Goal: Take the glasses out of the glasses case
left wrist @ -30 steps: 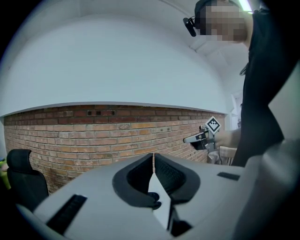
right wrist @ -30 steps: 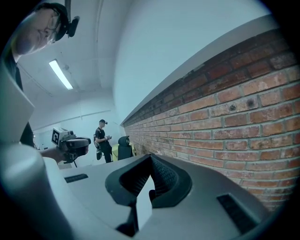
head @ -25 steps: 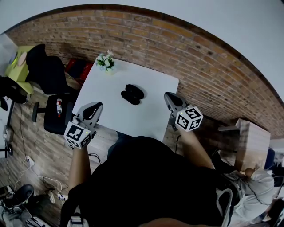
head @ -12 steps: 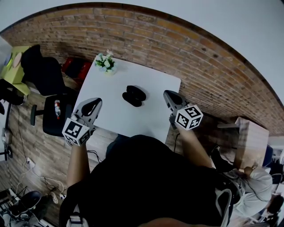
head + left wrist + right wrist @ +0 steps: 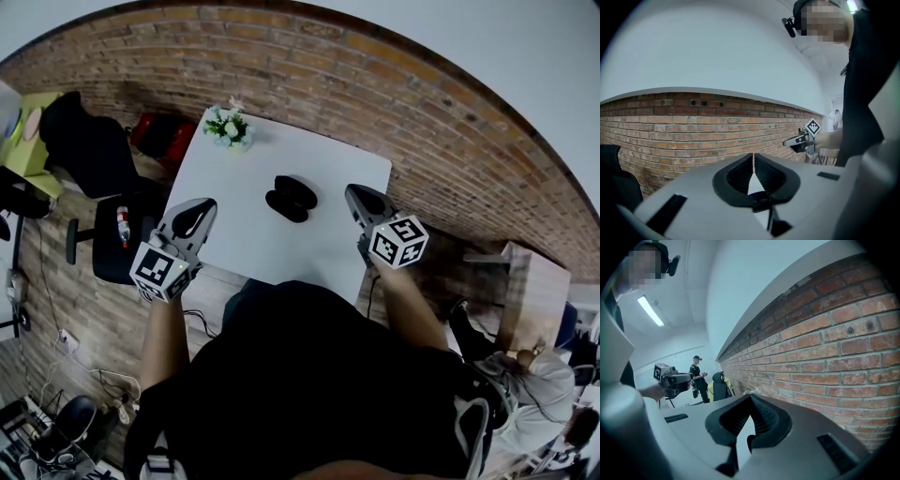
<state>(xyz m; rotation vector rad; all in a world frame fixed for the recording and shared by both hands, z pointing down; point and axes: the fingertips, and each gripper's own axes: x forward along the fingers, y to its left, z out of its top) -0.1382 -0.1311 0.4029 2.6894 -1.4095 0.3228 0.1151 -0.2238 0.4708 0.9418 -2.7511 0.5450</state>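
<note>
The person wears a black top [image 5: 309, 375] with short sleeves that leave the forearms bare, and a small black camera [image 5: 789, 26] is mounted at the head. The left gripper [image 5: 201, 210] and the right gripper [image 5: 360, 196] are alike: a smooth pale grey shell that tapers forward to a dark, rounded nose. Each carries a white marker cube [image 5: 161, 272] at its rear, printed with black square patterns. Seen along the left gripper's own jaws, the shell holds a black collar [image 5: 780, 193] around ribbed black pads [image 5: 768, 174], with dark rectangular slots [image 5: 665, 213] on either side.
</note>
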